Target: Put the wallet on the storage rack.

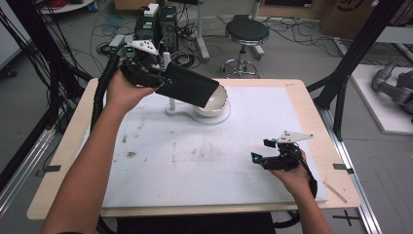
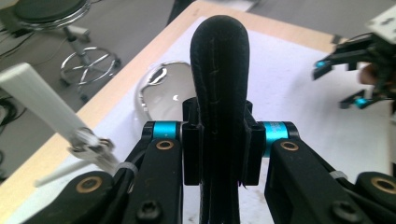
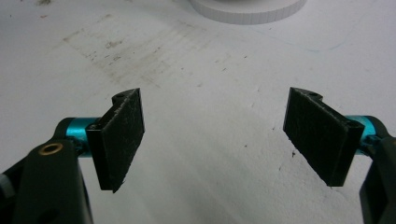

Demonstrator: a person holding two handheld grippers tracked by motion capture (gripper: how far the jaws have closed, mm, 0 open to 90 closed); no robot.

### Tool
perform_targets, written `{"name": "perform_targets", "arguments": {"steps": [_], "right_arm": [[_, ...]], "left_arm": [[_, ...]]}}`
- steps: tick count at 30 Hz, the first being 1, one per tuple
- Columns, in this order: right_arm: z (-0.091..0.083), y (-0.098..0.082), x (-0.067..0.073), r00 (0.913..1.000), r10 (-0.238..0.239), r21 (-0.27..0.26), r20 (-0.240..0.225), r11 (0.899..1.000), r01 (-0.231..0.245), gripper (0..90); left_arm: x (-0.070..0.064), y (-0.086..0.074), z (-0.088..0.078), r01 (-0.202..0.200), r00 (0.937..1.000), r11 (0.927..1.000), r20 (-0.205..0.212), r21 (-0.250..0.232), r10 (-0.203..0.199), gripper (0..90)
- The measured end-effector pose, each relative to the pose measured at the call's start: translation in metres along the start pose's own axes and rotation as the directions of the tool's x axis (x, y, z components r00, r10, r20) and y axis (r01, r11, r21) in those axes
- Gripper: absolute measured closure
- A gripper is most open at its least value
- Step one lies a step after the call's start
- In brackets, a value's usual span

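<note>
From above, my left gripper (image 1: 146, 73) is raised over the far left part of the white mat (image 1: 204, 161), clamped on a flat black pouch (image 1: 187, 85). The pouch slants down to the right, and its lower end reaches over the rim of a shiny bowl (image 1: 219, 100). The bowl sits on a white stand (image 1: 197, 114) at the far middle of the mat. My right gripper (image 1: 265, 156) rests low near the right edge of the mat, well apart from the bowl, its jaws spread and pointing left. A black stool (image 1: 246, 34) stands on the floor beyond the table (image 1: 63, 146).

Along my left gripper's jaws, the pouch (image 2: 219, 79) stands edge-on, pinched tight between the two pads. Behind it lies the bowl (image 2: 161, 91), and my other gripper (image 2: 345, 79) shows at the far right with its jaws apart. A white post (image 2: 42, 100) slants across the left side.

Along my right gripper's jaws, the two black pads (image 3: 123, 135) stand wide apart with nothing between them, over the smudged white mat (image 3: 210, 93). The edge of the white stand (image 3: 247, 11) shows at the top.
</note>
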State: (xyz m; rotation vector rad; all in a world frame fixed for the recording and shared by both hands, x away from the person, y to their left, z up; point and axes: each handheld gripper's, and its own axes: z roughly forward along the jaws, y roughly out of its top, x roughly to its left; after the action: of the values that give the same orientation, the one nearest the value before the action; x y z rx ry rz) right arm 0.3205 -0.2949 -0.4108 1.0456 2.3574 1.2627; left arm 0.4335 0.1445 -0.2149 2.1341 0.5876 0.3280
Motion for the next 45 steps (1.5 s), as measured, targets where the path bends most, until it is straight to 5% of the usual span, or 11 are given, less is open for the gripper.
{"name": "perform_targets", "arguments": {"steps": [6, 17, 25, 33, 40, 45], "right_arm": [[-0.002, -0.001, -0.002, 1.0, 0.006, -0.01, 0.001, 1.0, -0.006, 21.0], [0.0, 0.0, -0.002, 0.9999, 0.008, -0.003, -0.009, 1.0, -0.009, 21.1], [0.002, -0.001, -0.004, 0.9992, 0.019, 0.014, -0.035, 1.0, -0.018, 21.1], [0.003, -0.001, -0.003, 0.9986, 0.016, 0.02, -0.05, 1.0, -0.015, 21.0], [0.005, -0.001, -0.005, 0.9969, 0.026, 0.031, -0.075, 0.999, -0.024, 21.1], [0.005, 0.0, -0.005, 0.9967, 0.028, 0.03, -0.077, 0.999, -0.025, 21.0]], "left_arm": [[0.006, 0.007, 0.028, 0.01, 0.9995, 0.9984, -0.03, 0.056, -0.008, 75.5], [0.022, 0.004, 0.08, 0.091, 0.9956, 0.9868, -0.036, 0.134, -0.086, 75.4], [0.028, -0.001, 0.106, 0.139, 0.9897, 0.9802, -0.052, 0.141, -0.133, 74.0], [0.03, -0.001, 0.118, 0.131, 0.9812, 0.9773, -0.163, 0.166, -0.104, 62.6], [0.026, 0.002, 0.109, 0.102, 0.9807, 0.9832, -0.181, 0.151, -0.074, 53.0], [0.023, 0.004, 0.097, 0.085, 0.9806, 0.989, -0.186, 0.121, -0.062, 55.4]]}}
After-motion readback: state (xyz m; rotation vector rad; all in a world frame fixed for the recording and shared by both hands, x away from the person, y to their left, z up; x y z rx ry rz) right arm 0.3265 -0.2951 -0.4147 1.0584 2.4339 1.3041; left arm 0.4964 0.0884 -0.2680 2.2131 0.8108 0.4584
